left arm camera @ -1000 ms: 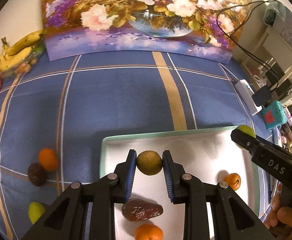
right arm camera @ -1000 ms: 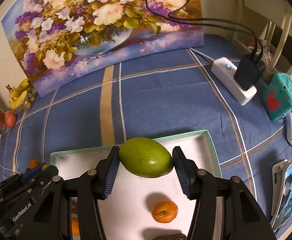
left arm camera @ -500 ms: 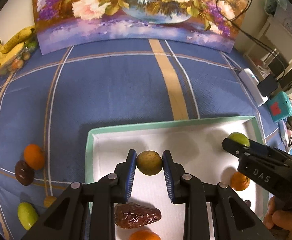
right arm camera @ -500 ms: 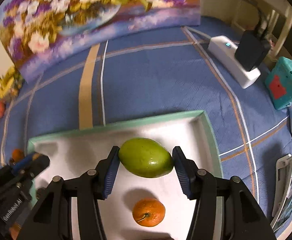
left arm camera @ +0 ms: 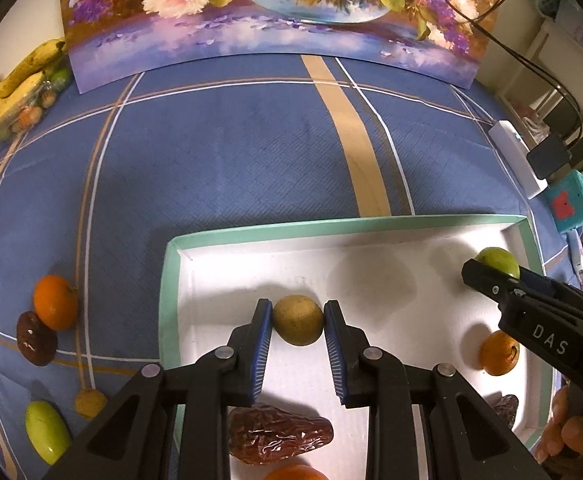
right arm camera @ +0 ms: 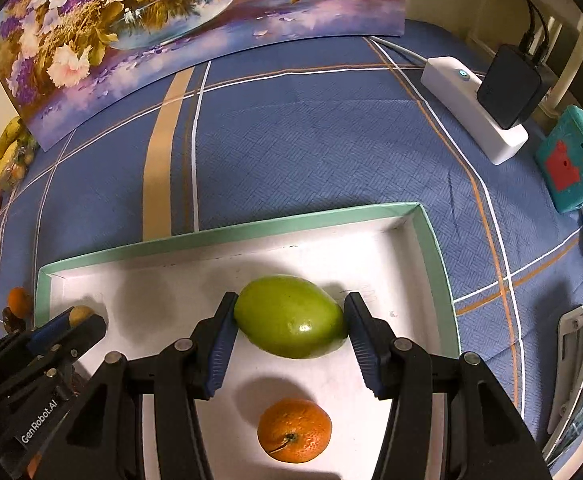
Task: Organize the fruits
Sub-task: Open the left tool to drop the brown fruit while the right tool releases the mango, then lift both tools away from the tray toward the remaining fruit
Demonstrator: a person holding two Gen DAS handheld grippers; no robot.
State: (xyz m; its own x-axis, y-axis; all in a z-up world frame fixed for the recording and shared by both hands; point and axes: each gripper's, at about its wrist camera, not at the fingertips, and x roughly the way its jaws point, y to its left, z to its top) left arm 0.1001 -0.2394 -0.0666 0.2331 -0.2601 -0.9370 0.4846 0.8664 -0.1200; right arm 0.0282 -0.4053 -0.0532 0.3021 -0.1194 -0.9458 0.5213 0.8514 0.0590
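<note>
My left gripper (left arm camera: 297, 320) is shut on a small round yellow-brown fruit (left arm camera: 297, 320), held low over the white tray (left arm camera: 251, 234) with the green rim. My right gripper (right arm camera: 290, 322) is shut on a large green mango (right arm camera: 290, 322) near the tray's right end, close to its floor. The tray holds an orange (right arm camera: 294, 430), a dark brown date (left arm camera: 279, 438) and another orange (left arm camera: 498, 353). In the left wrist view the right gripper (left arm camera: 491, 276) and the mango's top (left arm camera: 497, 260) show at the right. The left gripper (right arm camera: 75, 320) shows at the lower left of the right wrist view.
Loose fruit lies on the blue cloth left of the tray: an orange (left arm camera: 55, 302), a dark brown fruit (left arm camera: 36, 338), a small yellow one (left arm camera: 90, 402), a green one (left arm camera: 47, 432). Bananas (left arm camera: 15, 80) sit far left. A power strip (right arm camera: 473, 110), a teal box (right arm camera: 571, 160) and a flower picture (left arm camera: 271, 12) border the area.
Both grippers have sunk toward the tray floor with their fruits still held. The tray now looks larger in both views.
</note>
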